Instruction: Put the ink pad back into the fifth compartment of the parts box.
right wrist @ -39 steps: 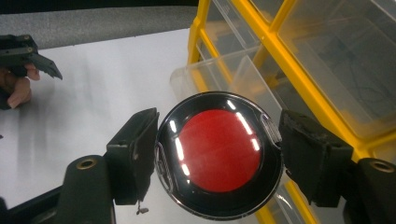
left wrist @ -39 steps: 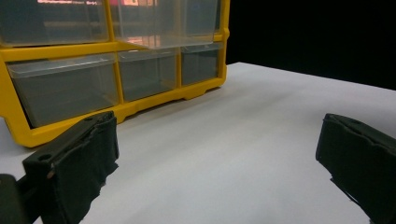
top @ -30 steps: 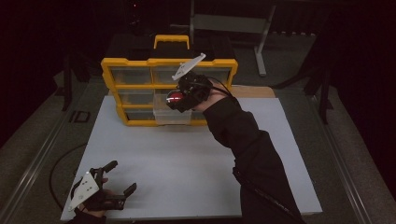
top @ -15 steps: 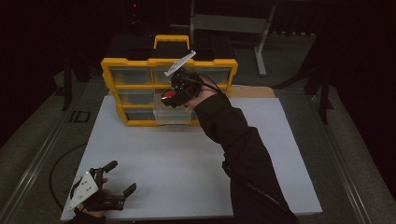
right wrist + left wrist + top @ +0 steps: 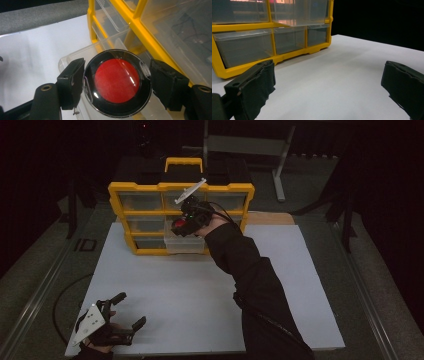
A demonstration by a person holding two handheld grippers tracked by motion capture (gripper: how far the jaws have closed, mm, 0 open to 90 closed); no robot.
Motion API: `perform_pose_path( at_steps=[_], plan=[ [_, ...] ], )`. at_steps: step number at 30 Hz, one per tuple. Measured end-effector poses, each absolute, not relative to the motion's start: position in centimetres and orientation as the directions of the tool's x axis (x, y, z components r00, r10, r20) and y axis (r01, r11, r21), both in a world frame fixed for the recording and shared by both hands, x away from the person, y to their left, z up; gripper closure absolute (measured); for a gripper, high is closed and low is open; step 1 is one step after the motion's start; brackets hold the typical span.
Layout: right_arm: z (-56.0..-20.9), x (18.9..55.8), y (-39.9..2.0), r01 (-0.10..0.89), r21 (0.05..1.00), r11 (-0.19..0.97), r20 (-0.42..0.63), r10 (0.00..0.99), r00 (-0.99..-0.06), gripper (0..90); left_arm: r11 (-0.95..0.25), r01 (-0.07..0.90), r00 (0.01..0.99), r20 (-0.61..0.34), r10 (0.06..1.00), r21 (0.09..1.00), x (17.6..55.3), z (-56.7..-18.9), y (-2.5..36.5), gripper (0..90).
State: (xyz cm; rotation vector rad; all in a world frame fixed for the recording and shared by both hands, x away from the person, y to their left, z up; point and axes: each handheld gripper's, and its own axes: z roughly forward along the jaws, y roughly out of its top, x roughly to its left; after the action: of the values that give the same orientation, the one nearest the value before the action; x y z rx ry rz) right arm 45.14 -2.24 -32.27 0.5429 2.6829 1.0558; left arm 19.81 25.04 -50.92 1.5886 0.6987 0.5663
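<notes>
Dark surroundings ring a white surface (image 5: 200, 290), with grey floor on both sides and a metal stand (image 5: 240, 142) behind. At the far edge stands a yellow organizer (image 5: 135, 187) of clear drawers with a yellow handle on top; one lower drawer (image 5: 185, 244) is pulled out toward the person. The right claw (image 5: 181, 226) is held just above that open drawer, reached forward on a black-sleeved arm (image 5: 250, 275), its grey plate tilted up in front of the top row of drawers. Its jaws are closed on a round black case (image 5: 117, 86) with a red centre under a clear lid, one jaw against each side; the open drawer and the yellow frame lie right behind it. The left claw (image 5: 127, 312) rests at the near left corner of the surface, well apart from the organizer, jaws spread wide and holding nothing, with bare white surface between them.
</notes>
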Motion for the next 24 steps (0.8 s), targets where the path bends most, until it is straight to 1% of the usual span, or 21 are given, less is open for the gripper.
perform_pose_path(
  at_steps=[5, 9, 18, 21, 22, 24],
  plan=[
    [-32.54, 45.28, -2.31, 0.278, 0.692, 0.666, -0.050, 0.429, -0.902, 30.1, -0.069, 0.118, 0.697, -0.033, 0.716, 0.991, 19.83, -50.93, 25.06, 0.2],
    [-32.76, 45.39, -2.44, 0.290, 0.686, 0.667, -0.033, 0.426, -0.904, 30.1, -0.069, 0.117, 0.696, -0.032, 0.717, 0.991, 19.83, -50.93, 25.07, 0.2],
    [-33.05, 45.49, -2.42, 0.288, 0.674, 0.681, -0.033, 0.417, -0.908, 28.7, -0.068, 0.120, 0.697, -0.036, 0.716, 0.990, 19.86, -50.96, 25.07, 0.2],
    [-32.58, 45.44, -2.63, 0.295, 0.687, 0.664, -0.023, 0.425, -0.905, 19.9, -0.066, 0.120, 0.696, -0.037, 0.717, 0.991, 19.86, -50.96, 25.07, 0.2],
    [-32.58, 45.44, -2.63, 0.295, 0.687, 0.664, -0.023, 0.425, -0.905, 19.9, -0.069, 0.120, 0.697, -0.035, 0.717, 0.990, 19.85, -50.95, 25.09, 0.2],
    [-32.37, 45.31, -2.69, 0.298, 0.690, 0.660, -0.025, 0.433, -0.901, 15.6, -0.069, 0.119, 0.697, -0.033, 0.717, 0.990, 19.84, -50.93, 25.08, 0.2]
  ],
)
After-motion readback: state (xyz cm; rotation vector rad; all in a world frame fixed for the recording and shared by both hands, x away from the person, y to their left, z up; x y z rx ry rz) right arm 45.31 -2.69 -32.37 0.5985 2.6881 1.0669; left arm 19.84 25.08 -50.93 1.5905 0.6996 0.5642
